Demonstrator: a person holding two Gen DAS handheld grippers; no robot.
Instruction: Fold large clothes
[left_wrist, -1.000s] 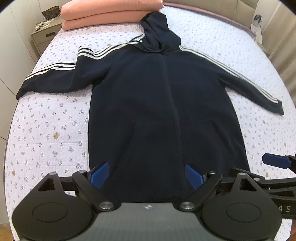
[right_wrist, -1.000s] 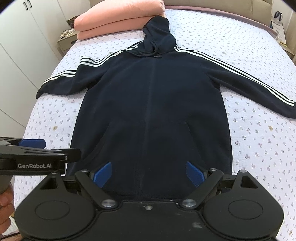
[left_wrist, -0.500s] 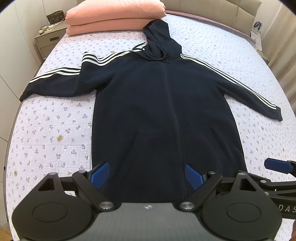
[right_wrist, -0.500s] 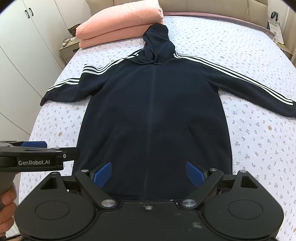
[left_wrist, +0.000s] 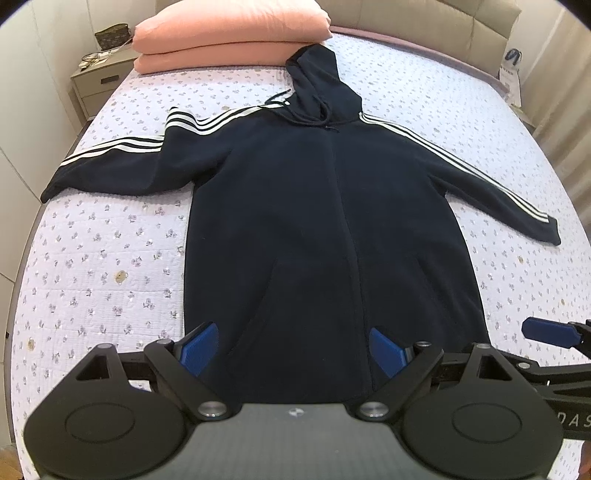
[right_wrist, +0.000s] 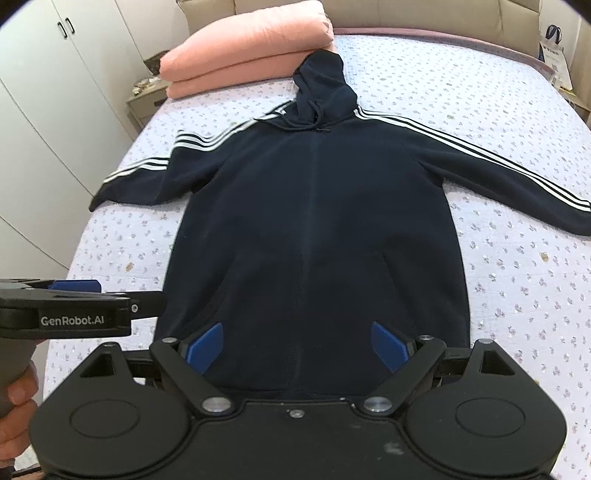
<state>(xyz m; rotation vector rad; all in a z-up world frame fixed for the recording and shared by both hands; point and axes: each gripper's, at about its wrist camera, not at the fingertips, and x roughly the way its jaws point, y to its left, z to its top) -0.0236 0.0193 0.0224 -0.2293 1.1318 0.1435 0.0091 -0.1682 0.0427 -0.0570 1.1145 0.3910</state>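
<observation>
Lilac quilted cotton with a small floral print covers the bed (left_wrist: 110, 258), and on it my navy hoodie (left_wrist: 325, 229) lies flat, front up, its long axis running straight away from me: hem nearest my grippers, hood (left_wrist: 317, 85) pointing at the 2 stacked pink pillows (left_wrist: 229, 37) at the headboard end. Both sleeves are spread outward, the left sleeve (left_wrist: 110, 166) toward the bedside cabinet side, the right sleeve (right_wrist: 509, 184) toward the other edge. My left gripper (left_wrist: 291, 350) hangs over the hem, jaws spread wide with nothing between the blue pads, and my right gripper (right_wrist: 295, 347) is the same, wide and empty above the hem. I judge no fold is made yet. Each sleeve lies well ahead of and outboard of its own gripper, so I expect each hand takes its own side.
</observation>
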